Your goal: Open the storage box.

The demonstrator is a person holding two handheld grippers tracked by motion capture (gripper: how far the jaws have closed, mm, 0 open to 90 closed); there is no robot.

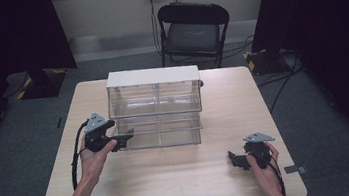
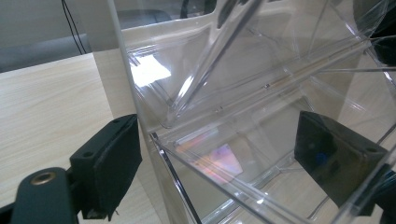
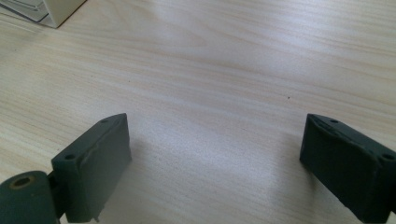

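Observation:
A clear plastic drawer cabinet point(image 1: 155, 98) with a white top stands on the middle of the wooden table point(image 1: 173, 184). My left gripper point(image 1: 123, 140) is at the cabinet's lower left drawer point(image 1: 139, 135), which seems to be drawn out a little. In the left gripper view the drawer's clear wall point(image 2: 168, 172) runs between the jaws of the left gripper point(image 2: 217, 163). One pad point(image 2: 112, 163) stands outside with a small gap to the wall, and the other pad point(image 2: 327, 158) shows through the plastic, so the gripper is open. My right gripper point(image 1: 235, 160) rests low over the table at the right front, open point(image 3: 215, 163) with bare wood between its jaws.
A black folding chair point(image 1: 193, 27) stands behind the table's far edge. Cables lie on the grey floor at the back right. A corner of the cabinet point(image 3: 51, 11) shows at the top left of the right gripper view.

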